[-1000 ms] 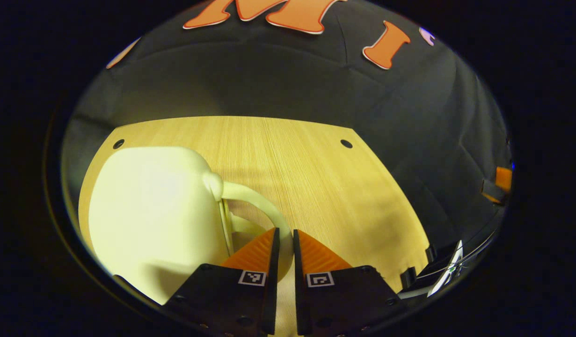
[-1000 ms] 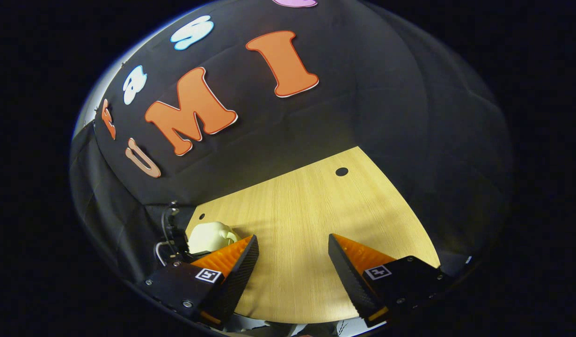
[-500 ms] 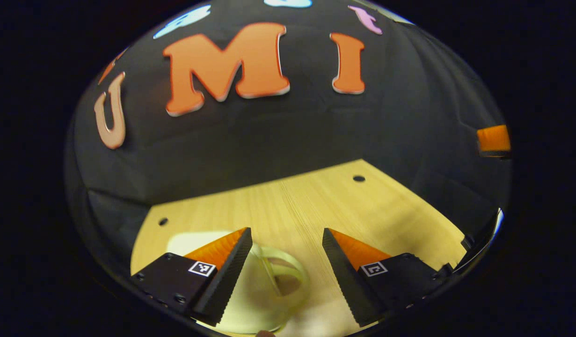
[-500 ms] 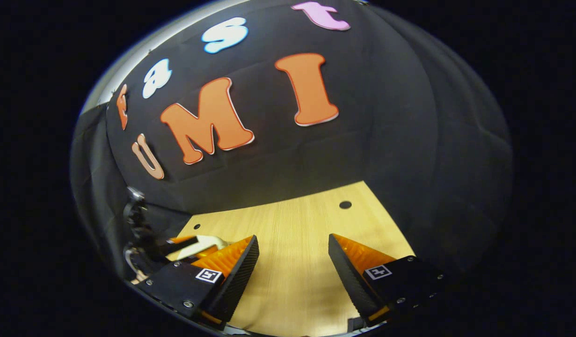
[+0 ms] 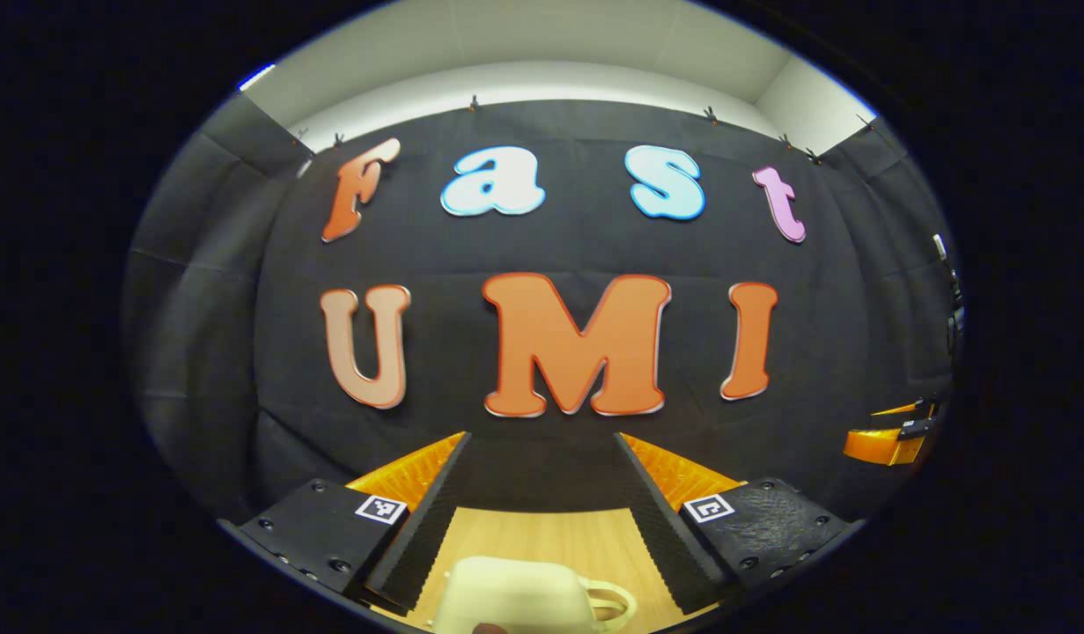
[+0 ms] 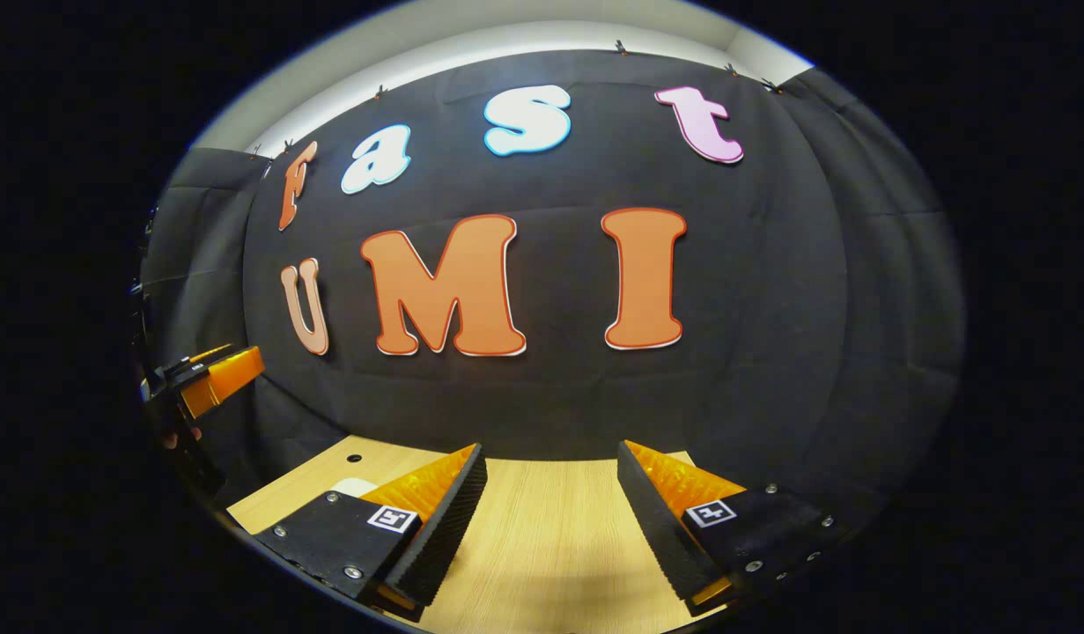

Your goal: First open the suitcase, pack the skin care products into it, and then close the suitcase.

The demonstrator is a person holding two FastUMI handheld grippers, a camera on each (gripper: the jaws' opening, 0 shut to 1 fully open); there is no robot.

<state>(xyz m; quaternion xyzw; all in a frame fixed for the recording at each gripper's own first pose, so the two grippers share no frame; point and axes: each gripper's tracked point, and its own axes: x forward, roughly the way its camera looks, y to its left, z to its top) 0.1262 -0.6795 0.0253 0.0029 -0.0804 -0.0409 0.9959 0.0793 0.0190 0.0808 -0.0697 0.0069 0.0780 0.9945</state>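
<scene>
Left gripper view: left tool [image 5: 542, 467] spread open, gripping nothing, above the suitcase [image 5: 524, 599].
Suitcase: cream, lid down, lying on the desk [image 5: 542, 533].
Right gripper view: right tool [image 6: 550, 480] open, empty, over the desk.

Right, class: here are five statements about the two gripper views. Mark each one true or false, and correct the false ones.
1. The left gripper is shut on the suitcase's handle. False: its jaws stand apart with nothing between them.
2. The cream suitcase lies closed on the wooden table. True.
3. The right gripper is open and holds nothing. True.
4. A skin care bottle stands on the table between the right gripper's fingers. False: only bare wood shows there.
5. In the left gripper view the suitcase sits low, near the bottom edge, below the fingertips. True.
</scene>
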